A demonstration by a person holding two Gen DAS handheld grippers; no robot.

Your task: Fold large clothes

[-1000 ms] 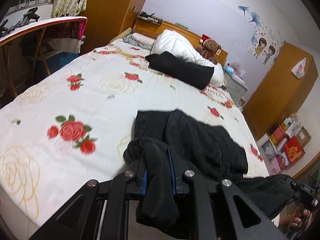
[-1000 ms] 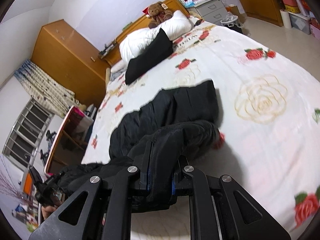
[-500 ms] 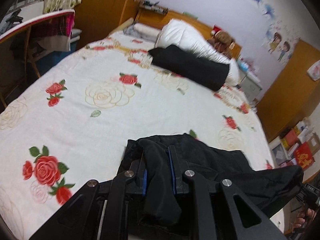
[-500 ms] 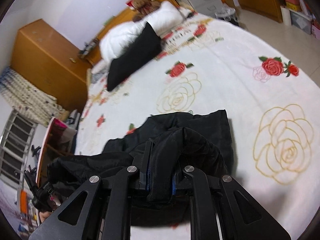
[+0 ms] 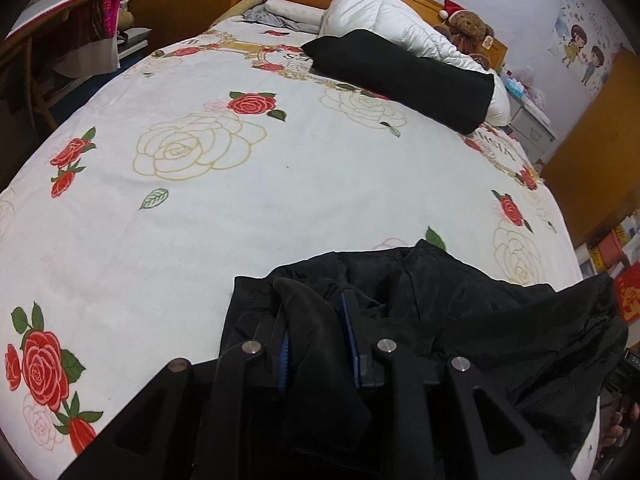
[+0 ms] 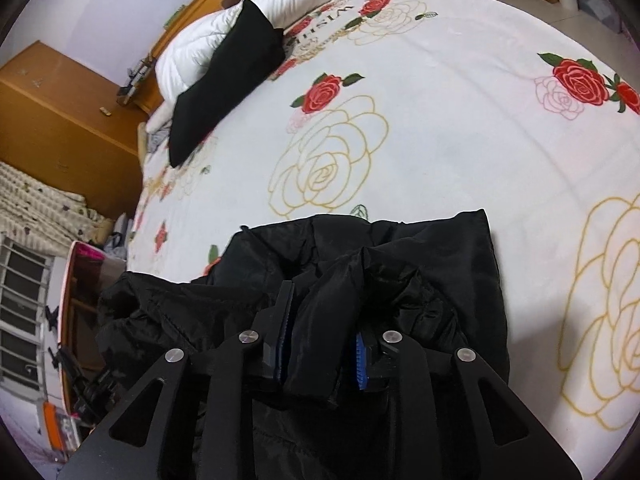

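The wide bed with its white sheet printed with red and gold roses fills both views and serves as the landmark. At its head lie a puffy white quilted duvet and a long black pillow laid across the duvet's front, with a brown teddy bear in a red hat just behind them against the wooden headboard. The large black padded jacket, shiny and creased, lies bunched on the sheet at the near, foot end of the bed, well apart from the pillow.

The left hand-held gripper sits over the jacket's left part; a fold of black cloth runs between its blue-padded fingers, and its jaws have just been opening, so a gap shows beside the right pad and the grip looks released.

The right hand-held gripper has also just been opening its jaws; a puffy ridge of jacket stands between the pads, with the right pad clear of it.
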